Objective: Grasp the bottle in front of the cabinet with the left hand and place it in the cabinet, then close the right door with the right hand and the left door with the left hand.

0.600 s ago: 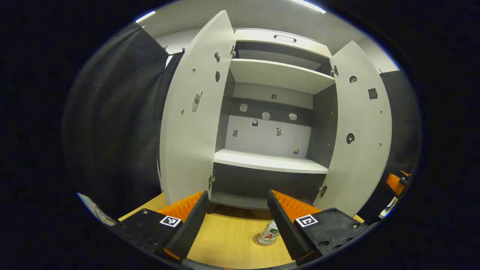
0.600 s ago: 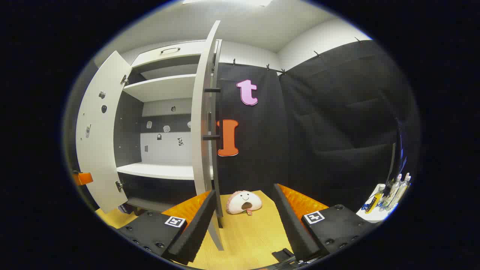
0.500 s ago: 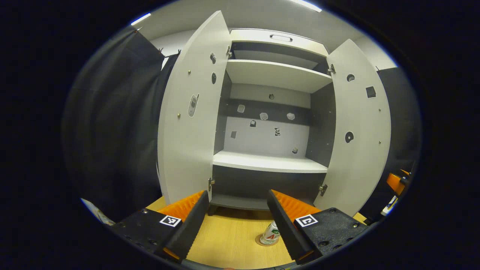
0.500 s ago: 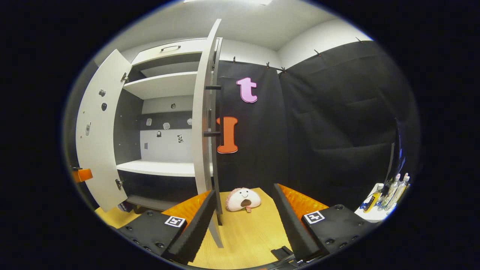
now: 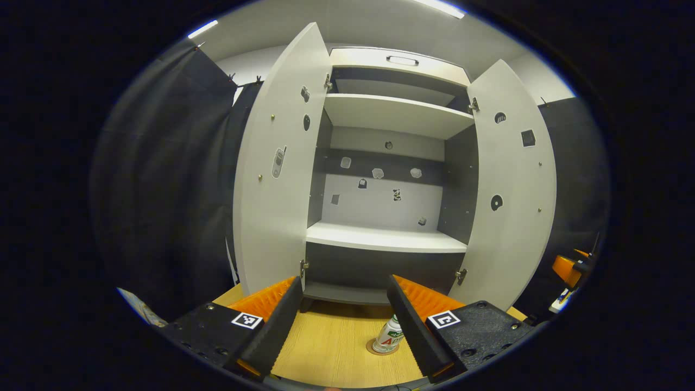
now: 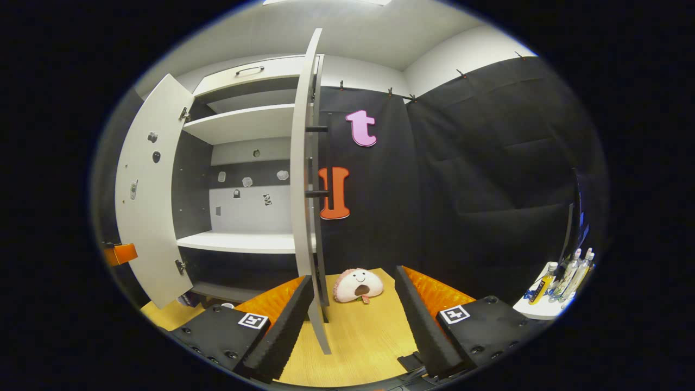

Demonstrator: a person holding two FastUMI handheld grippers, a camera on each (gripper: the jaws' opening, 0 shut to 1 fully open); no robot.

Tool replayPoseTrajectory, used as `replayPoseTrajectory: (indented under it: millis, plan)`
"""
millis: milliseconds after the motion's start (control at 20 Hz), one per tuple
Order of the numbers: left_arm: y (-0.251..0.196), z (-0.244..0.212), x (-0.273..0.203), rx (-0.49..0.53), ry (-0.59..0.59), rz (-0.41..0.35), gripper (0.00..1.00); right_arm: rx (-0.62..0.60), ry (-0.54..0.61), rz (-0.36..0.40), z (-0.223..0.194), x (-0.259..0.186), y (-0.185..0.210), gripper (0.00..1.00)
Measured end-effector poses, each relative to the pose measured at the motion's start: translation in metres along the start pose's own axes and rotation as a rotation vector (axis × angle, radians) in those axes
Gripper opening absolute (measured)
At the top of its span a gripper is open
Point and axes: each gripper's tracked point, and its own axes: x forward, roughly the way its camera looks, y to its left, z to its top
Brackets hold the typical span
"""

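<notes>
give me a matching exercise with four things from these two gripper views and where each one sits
Things:
1. bottle
2. plush toy
3. spray bottles
4. handle

Places:
a. on the white side surface at far right
b. on the outer face of the right door
c. on the wooden table before the open cabinet
d. on the table beyond the right door's edge

Pairs: 1-c, 2-d, 3-a, 4-b

The small white plastic bottle with a green-and-red label is partly hidden behind the left gripper's right finger; its label is too small to make out.
</notes>
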Motion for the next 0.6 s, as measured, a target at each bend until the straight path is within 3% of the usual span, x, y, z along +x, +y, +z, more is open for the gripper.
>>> replayPoseTrajectory:
  millis: [200, 300, 500, 550, 600]
  plan:
    - [0.015, 0.018, -0.018, 0.006, -0.071, 0.066, 0.95, -0.026, -0.017, 0.047, 0.006, -0.005, 0.002, 0.98]
    - [0.011, 0.019, -0.026, 0.026, -0.072, 0.051, 0.92, -0.023, -0.019, 0.052, 0.008, -0.011, 0.0, 0.99]
    - [0.004, 0.009, -0.025, 0.062, -0.05, 0.011, 0.95, -0.05, -0.015, 0.015, -0.004, -0.022, -0.005, 0.98]
    - [-0.002, 0.004, -0.022, 0.06, -0.046, -0.004, 0.95, -0.063, -0.02, 0.016, -0.005, -0.026, -0.004, 0.9]
    - [-0.005, 0.0, -0.018, 0.055, -0.041, -0.005, 0.96, -0.081, -0.013, 0.019, -0.009, -0.027, -0.005, 0.89]
